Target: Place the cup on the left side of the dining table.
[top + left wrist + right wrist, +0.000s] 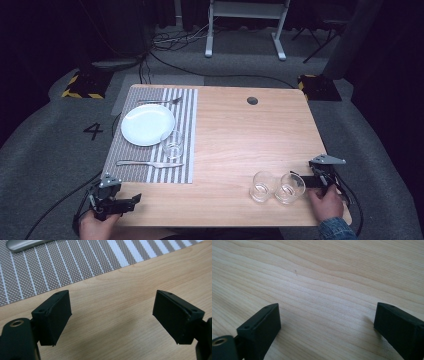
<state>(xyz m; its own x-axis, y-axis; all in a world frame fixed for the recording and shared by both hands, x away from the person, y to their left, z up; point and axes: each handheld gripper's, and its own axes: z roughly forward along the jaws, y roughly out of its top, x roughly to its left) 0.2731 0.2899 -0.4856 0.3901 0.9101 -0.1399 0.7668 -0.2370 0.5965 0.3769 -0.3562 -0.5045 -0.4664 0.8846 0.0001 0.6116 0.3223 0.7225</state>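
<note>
Clear drinking glasses seem the job's concern: one (173,144) stands on the grey striped placemat (186,125) touching the round white plate (147,124); two (262,186) (289,188) wait together on bare wooden table (240,135) just beside the right gripper (300,180). Both grippers, left (112,315) included, gape empty, so the work looks barely started.

We hold the left claw (131,201) at the 7 o'clock corner of the high view, its jaws spread wide with nothing between them, our left hand (92,225) behind it. The right claw (296,180), at 4 o'clock, likewise gapes, gripped by our right hand (326,202).
</note>
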